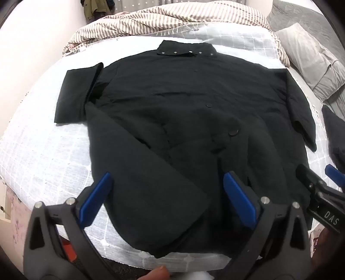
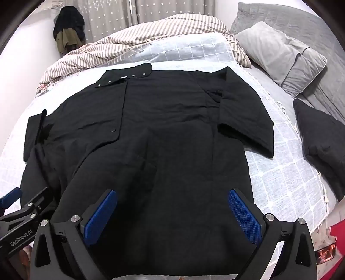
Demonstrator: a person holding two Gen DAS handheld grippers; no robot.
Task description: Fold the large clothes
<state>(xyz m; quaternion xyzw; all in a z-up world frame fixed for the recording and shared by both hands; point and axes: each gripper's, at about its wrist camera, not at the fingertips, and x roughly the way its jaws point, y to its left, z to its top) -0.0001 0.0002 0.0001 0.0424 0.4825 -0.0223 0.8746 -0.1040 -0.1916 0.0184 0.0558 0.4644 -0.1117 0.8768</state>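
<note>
Black coat (image 1: pixel 183 103) spread flat, front up, on the white gridded bedspread (image 1: pixel 43 150), collar (image 1: pixel 187 48) toward the far side, hem hanging at the near edge of the bed. Left sleeve (image 1: pixel 73 94) seen doubled back on itself beside the body; right sleeve (image 2: pixel 248 127) angled out and down over the cover. One front panel lay turned diagonally across the lower body, a couple of dark buttons showing near the middle. Left gripper (image 1: pixel 168 193) hovered over the lower hem, jaws spread wide, nothing between the blue pads, not touching cloth so far as could be told. Right gripper (image 2: pixel 172 215) likewise wide apart and empty above the hem on its own side, both aimed steeply downward. Judged as the very start of a fold: garment laid out, no grasp yet taken. Next move likely needed a descent onto a sleeve or the hem edge, pinching all layers of thick fabric together, then a carry across the body without dragging the rest. Farther out: striped duvet (image 1: pixel 172 19) bunched at the far side, grey pillow (image 2: pixel 286 58) to the right, another dark garment (image 2: pixel 319 137) beside it.
</note>
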